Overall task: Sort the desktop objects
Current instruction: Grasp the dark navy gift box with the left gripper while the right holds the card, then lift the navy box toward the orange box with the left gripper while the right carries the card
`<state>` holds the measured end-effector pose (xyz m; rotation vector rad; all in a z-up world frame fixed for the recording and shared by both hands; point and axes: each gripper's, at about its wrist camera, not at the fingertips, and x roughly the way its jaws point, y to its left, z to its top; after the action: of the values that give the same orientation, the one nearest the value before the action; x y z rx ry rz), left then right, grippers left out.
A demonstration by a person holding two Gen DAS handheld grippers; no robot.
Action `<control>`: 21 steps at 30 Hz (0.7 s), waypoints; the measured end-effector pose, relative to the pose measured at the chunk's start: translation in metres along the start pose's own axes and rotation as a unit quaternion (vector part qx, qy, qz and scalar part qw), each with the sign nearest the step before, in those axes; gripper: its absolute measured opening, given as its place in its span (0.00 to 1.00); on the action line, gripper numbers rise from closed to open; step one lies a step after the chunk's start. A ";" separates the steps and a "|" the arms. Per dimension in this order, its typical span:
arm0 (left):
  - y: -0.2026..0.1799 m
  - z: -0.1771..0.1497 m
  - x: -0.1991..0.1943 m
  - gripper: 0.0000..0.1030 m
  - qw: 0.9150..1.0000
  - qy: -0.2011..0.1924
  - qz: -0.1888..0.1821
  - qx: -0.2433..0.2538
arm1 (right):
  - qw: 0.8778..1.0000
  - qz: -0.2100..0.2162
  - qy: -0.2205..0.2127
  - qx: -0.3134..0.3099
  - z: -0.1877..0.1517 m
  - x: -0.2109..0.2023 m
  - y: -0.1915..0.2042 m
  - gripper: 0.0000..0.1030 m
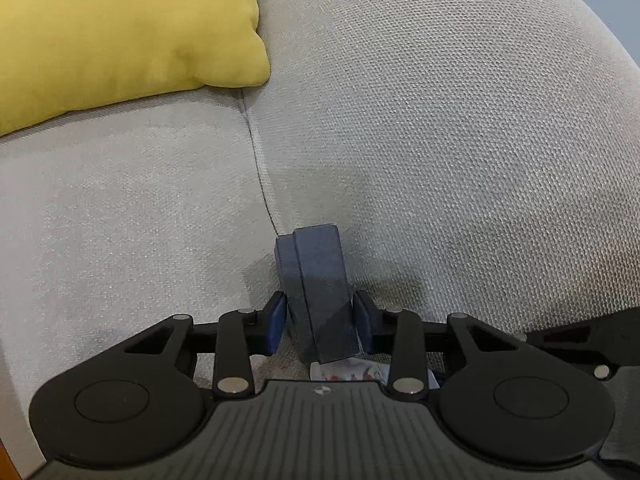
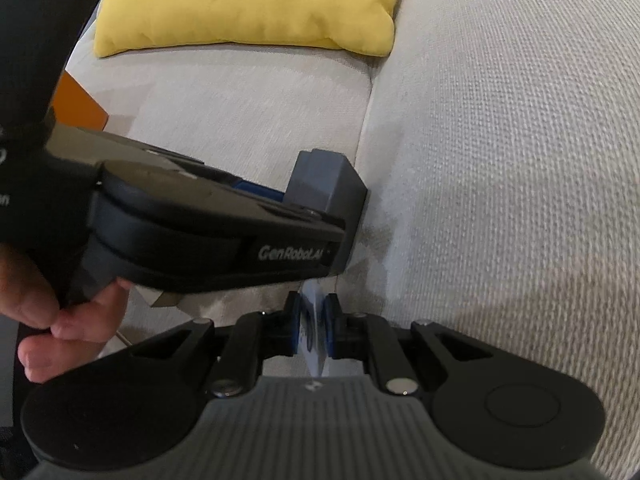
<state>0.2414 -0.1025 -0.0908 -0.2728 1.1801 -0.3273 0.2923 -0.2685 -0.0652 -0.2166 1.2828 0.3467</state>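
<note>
Sofa [image 1: 440,120] fills both views, grey woven fabric, with a yellow cushion [image 1: 120,36] at the far left. Your left tool [image 1: 320,320] is clamped on a dark blue-grey box [image 1: 316,280]; the blue pads [image 1: 276,320] press its two sides, and the box sticks out forward over the sofa seam. Its near end is hidden behind the tool body, so you can't see how long it is. In the right wrist view the same left tool crosses from the left, blurred, with your hand [image 2: 60,320] under it and the box's far end showing past the fingers. Your right tool [image 2: 314,328] is pinched on a thin white card or packet [image 2: 314,340] with blue print; it stands edge-on between the pads, so the print can't be read. A scrap of it, white with red and blue marks, also peeks out below the box in the left wrist view, mostly covered. An orange surface [image 2: 80,104] shows at the left edge, cut off by the left tool; what it is can't be told.
</note>
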 end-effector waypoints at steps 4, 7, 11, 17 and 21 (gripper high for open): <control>-0.002 -0.007 -0.014 0.38 1.000 -0.016 0.004 0.003 | 1.000 0.003 -0.001 0.005 -0.005 -0.003 0.000 0.11; -0.006 -0.013 -0.034 0.38 0.999 -0.034 0.009 0.009 | 1.000 0.003 -0.004 0.010 -0.007 -0.005 0.001 0.11; -0.013 -0.016 -0.061 0.38 0.997 -0.065 0.035 0.012 | 1.000 0.003 -0.018 0.018 -0.009 -0.013 -0.001 0.11; -0.015 -0.035 -0.109 0.38 0.994 -0.094 0.047 0.014 | 0.999 -0.001 -0.040 0.026 -0.014 -0.033 0.007 0.11; -0.010 -0.049 -0.138 0.38 0.992 -0.114 0.050 0.023 | 0.998 -0.001 -0.062 0.032 -0.025 -0.049 0.016 0.11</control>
<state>0.1473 -0.0598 0.0130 -0.2047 0.9570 -0.2291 0.2526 -0.2686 -0.0246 -0.1395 1.1704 0.3124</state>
